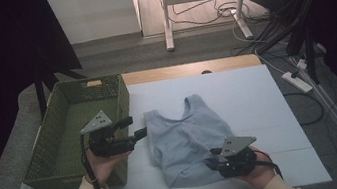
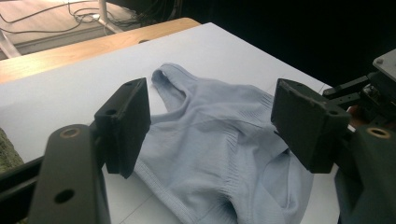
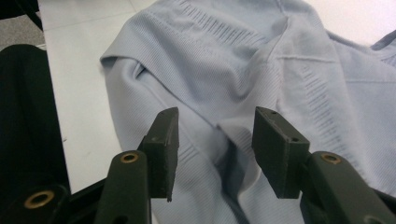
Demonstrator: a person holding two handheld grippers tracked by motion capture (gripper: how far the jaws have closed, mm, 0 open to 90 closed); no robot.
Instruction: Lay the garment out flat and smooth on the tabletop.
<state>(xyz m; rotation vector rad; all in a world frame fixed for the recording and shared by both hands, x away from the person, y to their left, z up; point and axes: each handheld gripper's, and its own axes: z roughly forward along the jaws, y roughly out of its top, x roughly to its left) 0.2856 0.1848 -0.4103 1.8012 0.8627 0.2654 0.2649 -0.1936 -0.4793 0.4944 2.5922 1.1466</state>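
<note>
Hovering at the tank top's (image 1: 188,139) 5 o'clock hem (partly hidden), right gripper (image 1: 215,160) fingers spread, empty; left gripper (image 1: 136,127) fingers spread.

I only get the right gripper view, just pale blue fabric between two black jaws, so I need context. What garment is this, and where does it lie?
Observer: A sleeveless light blue top, lying crumpled on the white table cover.
Operator: Is the right tool gripping it?
Observer: No. The right tool has its jaws apart, cloth below them, at the top's near hem.
Operator: Where is the other tool?
Observer: The left tool hangs open beside the top's left edge.
Operator: Anything to put it in?
Observer: A green basket stands at the table's left.
</note>
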